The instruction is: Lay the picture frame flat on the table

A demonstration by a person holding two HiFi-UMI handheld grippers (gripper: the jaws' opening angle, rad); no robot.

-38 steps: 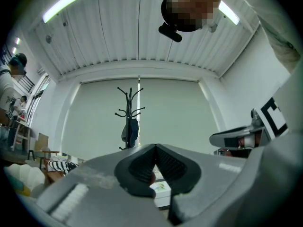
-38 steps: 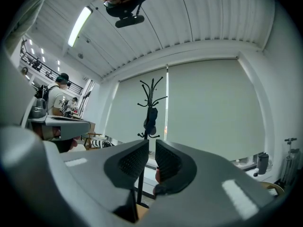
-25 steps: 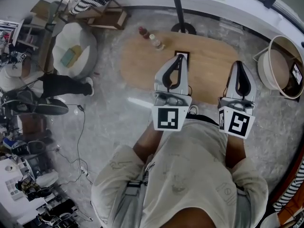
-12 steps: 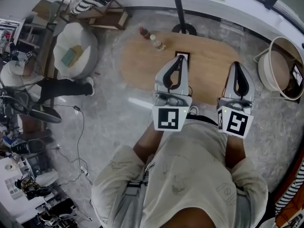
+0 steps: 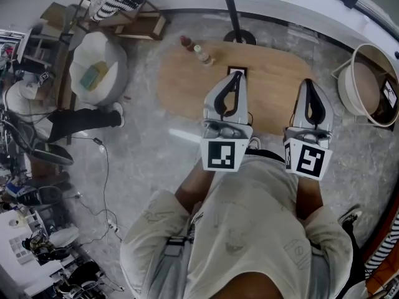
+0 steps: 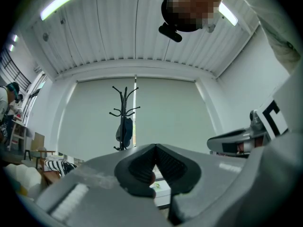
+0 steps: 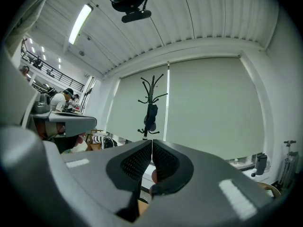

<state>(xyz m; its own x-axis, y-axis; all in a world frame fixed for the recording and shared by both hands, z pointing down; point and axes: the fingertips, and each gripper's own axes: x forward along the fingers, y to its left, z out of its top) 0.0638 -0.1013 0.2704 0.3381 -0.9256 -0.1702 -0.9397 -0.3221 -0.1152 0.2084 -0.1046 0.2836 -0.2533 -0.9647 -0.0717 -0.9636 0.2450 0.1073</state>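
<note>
Two claws of mine over the table [image 5: 181, 83] in the head view: left gripper [image 5: 236, 77] tip just this side of the frame [image 5: 242, 71], right gripper [image 5: 309, 83] well aside. Neither has shifted since earlier. Bare wood right of the frame, bottles [image 5: 198, 50] far left. Left gripper view: jaws pressed together, empty. Right gripper view: same.

A clear bottle [image 5: 203, 55] and a red bottle [image 5: 186, 42] are seen near the desk's [image 5: 187, 86] far left edge. A coat stand [image 6: 124, 117] is set beyond its far edge, and a white armchair [image 5: 112, 58] off its left.
</note>
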